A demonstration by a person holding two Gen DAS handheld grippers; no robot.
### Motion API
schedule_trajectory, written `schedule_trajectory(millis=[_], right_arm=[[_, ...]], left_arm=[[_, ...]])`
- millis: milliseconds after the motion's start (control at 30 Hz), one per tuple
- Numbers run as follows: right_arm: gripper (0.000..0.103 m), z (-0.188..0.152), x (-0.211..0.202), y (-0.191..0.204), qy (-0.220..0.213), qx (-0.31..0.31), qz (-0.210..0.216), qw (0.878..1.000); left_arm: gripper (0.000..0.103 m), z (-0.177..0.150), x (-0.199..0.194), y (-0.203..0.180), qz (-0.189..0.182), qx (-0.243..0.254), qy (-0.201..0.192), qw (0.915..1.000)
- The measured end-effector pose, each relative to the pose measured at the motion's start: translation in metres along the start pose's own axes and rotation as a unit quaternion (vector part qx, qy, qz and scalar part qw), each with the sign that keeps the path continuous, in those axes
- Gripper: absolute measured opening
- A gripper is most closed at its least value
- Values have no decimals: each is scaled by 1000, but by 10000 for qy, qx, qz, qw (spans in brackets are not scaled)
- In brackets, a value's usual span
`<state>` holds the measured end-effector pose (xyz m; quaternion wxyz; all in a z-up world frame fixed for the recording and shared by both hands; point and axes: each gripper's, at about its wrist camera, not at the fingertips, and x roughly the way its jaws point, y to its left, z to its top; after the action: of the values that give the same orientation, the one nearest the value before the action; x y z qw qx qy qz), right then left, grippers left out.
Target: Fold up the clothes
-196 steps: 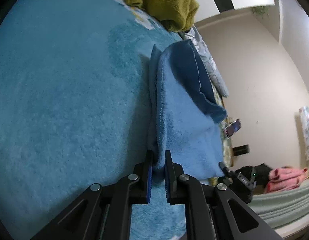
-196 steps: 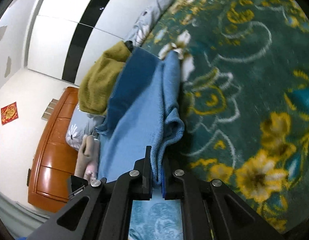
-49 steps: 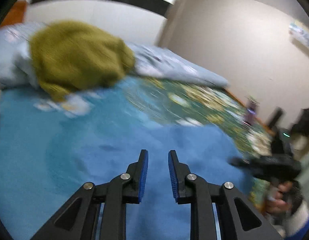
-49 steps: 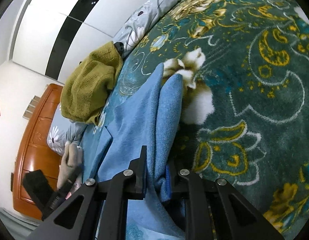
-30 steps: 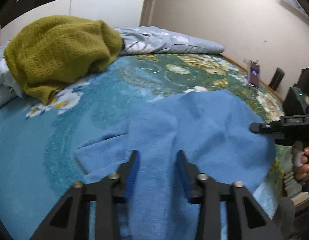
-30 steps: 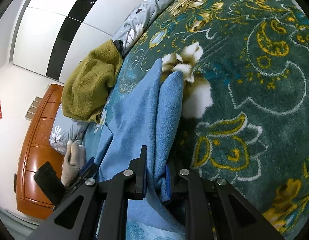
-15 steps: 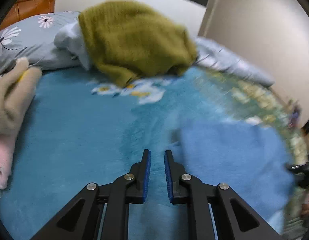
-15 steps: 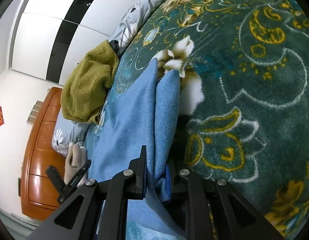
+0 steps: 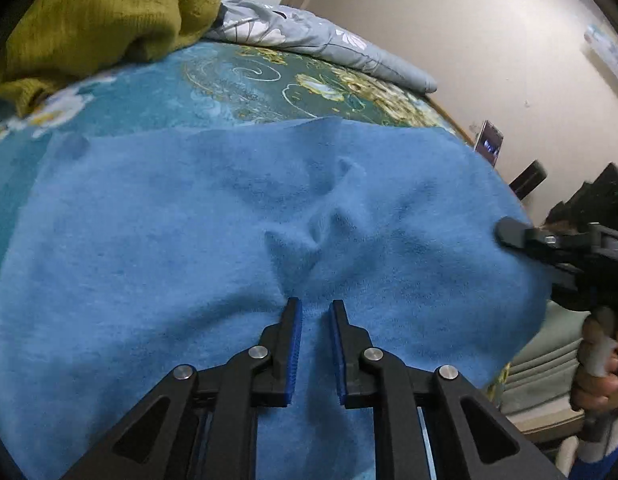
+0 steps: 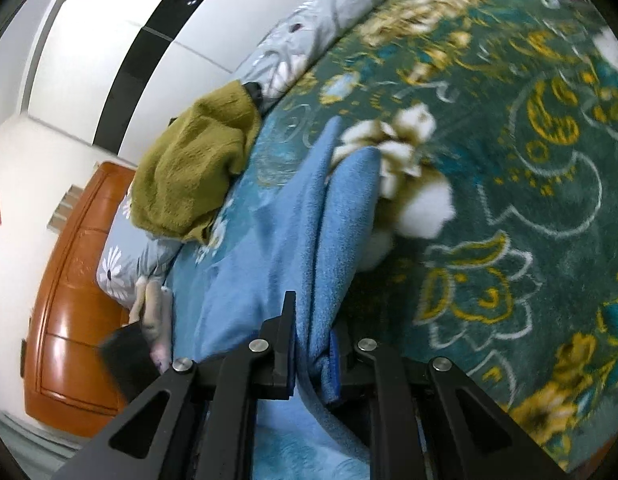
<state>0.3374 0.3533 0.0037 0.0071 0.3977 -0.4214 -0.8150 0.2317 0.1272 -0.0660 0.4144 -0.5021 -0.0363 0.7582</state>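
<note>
A blue fleece cloth (image 9: pixel 181 240) lies folded over on the bed and fills the left wrist view, with small wrinkles near its middle. My left gripper (image 9: pixel 312 308) hovers over its near part, jaws a little apart and empty. My right gripper (image 10: pixel 313 320) is shut on the cloth's folded edge (image 10: pixel 337 232); it also shows at the right of the left wrist view (image 9: pixel 513 236), gripping the cloth's right edge.
An olive knitted sweater (image 9: pixel 101 20) lies at the back left, also seen in the right wrist view (image 10: pixel 193 168). Grey floral pillows (image 9: pixel 321 44) lie behind. The teal floral bedspread (image 10: pixel 509 184) spreads to the right. A wooden headboard (image 10: pixel 69 320) stands at the left.
My left gripper let go of the cloth, swung about over the bed, and now hovers over the flattened cloth. My right gripper kept its hold on the folded edge.
</note>
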Motion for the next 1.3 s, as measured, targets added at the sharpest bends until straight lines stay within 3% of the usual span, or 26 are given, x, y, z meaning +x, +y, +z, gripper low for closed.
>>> schedule_trajectory(millis=[133,367,467,633,867,1000,1067,1200,1300], right_arm=[[13,1,2,42,179,-324,-106,9993],[13,5,36,115,656,-767,-86,9949],[13,2,69,140,920,-833,-80,9922],[13,-18,135,167,1353,-1066,-293,9846],[20,-51,185,168,1771,-1330,-470,9740],[33,-49,173,168,1799,-1174,248,9763],[34,-48,162,173,1756,-1206,654,9749],[34,-43,126,168,1173,-1269,835,9814],[35,-40,95,140,662,-1131,613,9895]], left_arm=[[17,1,-37,16,-358,-233,-310,9986],[25,2,-110,90,88,-998,-1100,9889],[26,-7,-127,117,267,-1332,-1250,9828],[26,-18,-143,141,266,-1613,-1338,9774],[28,-24,-145,148,-88,-1745,-1366,9751],[33,-25,-147,149,-334,-1795,-1396,9732],[36,-24,-144,148,-555,-1826,-1415,9714],[43,-20,-140,142,-873,-1799,-1302,9711],[44,-14,-133,137,-991,-1764,-1148,9726]])
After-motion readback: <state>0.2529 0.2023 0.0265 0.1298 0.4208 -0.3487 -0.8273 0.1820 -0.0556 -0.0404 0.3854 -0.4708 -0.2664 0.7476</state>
